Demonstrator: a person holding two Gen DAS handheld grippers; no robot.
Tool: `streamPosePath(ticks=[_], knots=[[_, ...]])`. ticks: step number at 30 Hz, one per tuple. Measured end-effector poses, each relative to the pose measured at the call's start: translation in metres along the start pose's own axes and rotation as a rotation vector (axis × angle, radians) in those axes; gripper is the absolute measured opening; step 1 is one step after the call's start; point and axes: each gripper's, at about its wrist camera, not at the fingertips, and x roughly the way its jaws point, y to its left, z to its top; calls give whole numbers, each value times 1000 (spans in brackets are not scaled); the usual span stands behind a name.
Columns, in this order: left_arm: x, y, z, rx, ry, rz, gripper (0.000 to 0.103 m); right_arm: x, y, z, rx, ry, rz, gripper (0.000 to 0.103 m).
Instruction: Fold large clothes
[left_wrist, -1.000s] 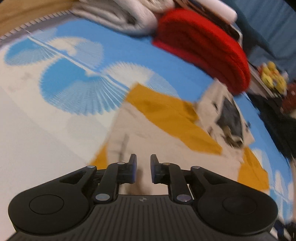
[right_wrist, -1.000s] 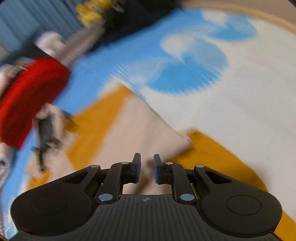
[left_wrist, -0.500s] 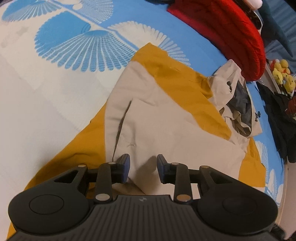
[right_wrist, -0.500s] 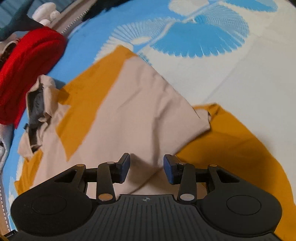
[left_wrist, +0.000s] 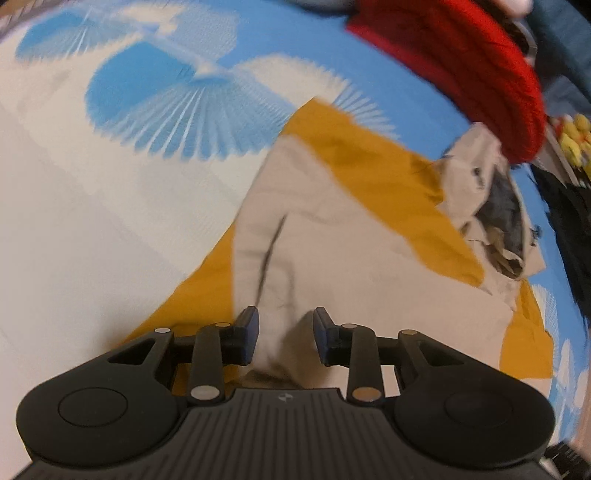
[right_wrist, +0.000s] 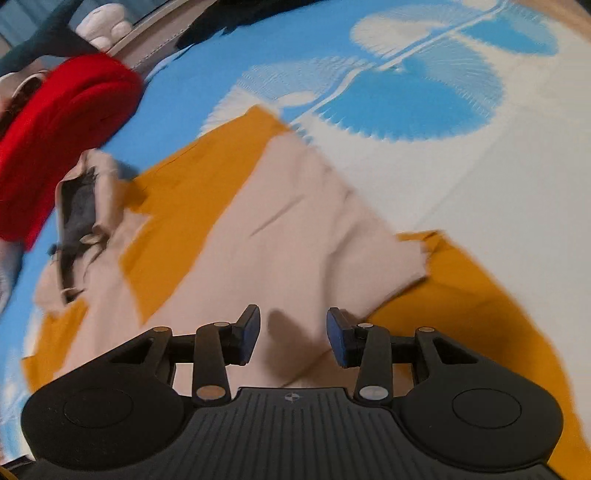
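A beige and mustard hooded jacket (left_wrist: 351, 258) lies spread on a blue and white patterned bed cover (left_wrist: 110, 221). Its hood (left_wrist: 495, 206), with a dark lining, points to the far right. My left gripper (left_wrist: 285, 325) hovers over the jacket's near beige edge with its jaws apart; a low ridge of cloth lies under the gap and the pads do not press it. In the right wrist view the jacket (right_wrist: 295, 229) fills the middle, with the hood (right_wrist: 79, 206) at the left. My right gripper (right_wrist: 293, 325) stands open just above the beige panel, casting a shadow on it.
A thick red folded textile (left_wrist: 461, 62) sits beyond the hood, also in the right wrist view (right_wrist: 62, 125). Yellow toys (left_wrist: 576, 136) and dark cloth (left_wrist: 569, 221) lie past the bed's right side. A white plush thing (right_wrist: 107, 27) is at the far left. Bare bed cover (right_wrist: 480, 184) stretches right.
Both grippers' jaws have spread from a narrow gap to a wide one. Both came lower and closer over the jacket's near edge, which now lies flat below them.
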Motion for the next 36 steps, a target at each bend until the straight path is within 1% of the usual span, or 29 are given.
streamPosePath(ticks=[2,5,7,11,13,15,18,19,21,23,25,27,30,34,36], knots=[[-10,-11,0,64,-50,6,36,-11,5,4,-25,-55,30,43],[-22,-27,-4,148,-108,20,38,-33,15,6,-99,-167,77,43],[-29,-34,-7,178,-135,22,38,-47,18,4,-145,-224,111,43],[-43,-48,-13,232,-193,12,38,-72,22,3,-227,-310,169,42],[-51,-55,-17,271,-232,16,43,-87,22,-1,-259,-371,180,43],[-58,-62,-23,309,-268,20,51,-104,21,-4,-302,-435,195,42],[-66,-69,-29,346,-299,8,55,-122,18,-8,-358,-510,196,43],[-68,-70,-31,354,-307,0,57,-126,17,-9,-375,-526,197,43],[-73,-75,-35,373,-325,-18,67,-133,14,-9,-403,-550,200,43],[-78,-81,-40,406,-359,-33,70,-137,11,-10,-416,-582,186,43],[-83,-87,-44,438,-393,-46,75,-142,7,-9,-423,-608,189,43],[-88,-93,-49,453,-426,-76,82,-147,4,-7,-430,-612,192,43],[-93,-103,-57,474,-461,-116,82,-152,3,-5,-448,-622,205,43],[-99,-119,-67,557,-507,-145,83,-154,3,-2,-461,-618,214,43],[-102,-121,-67,566,-505,-159,83,-153,3,-2,-456,-603,220,43]])
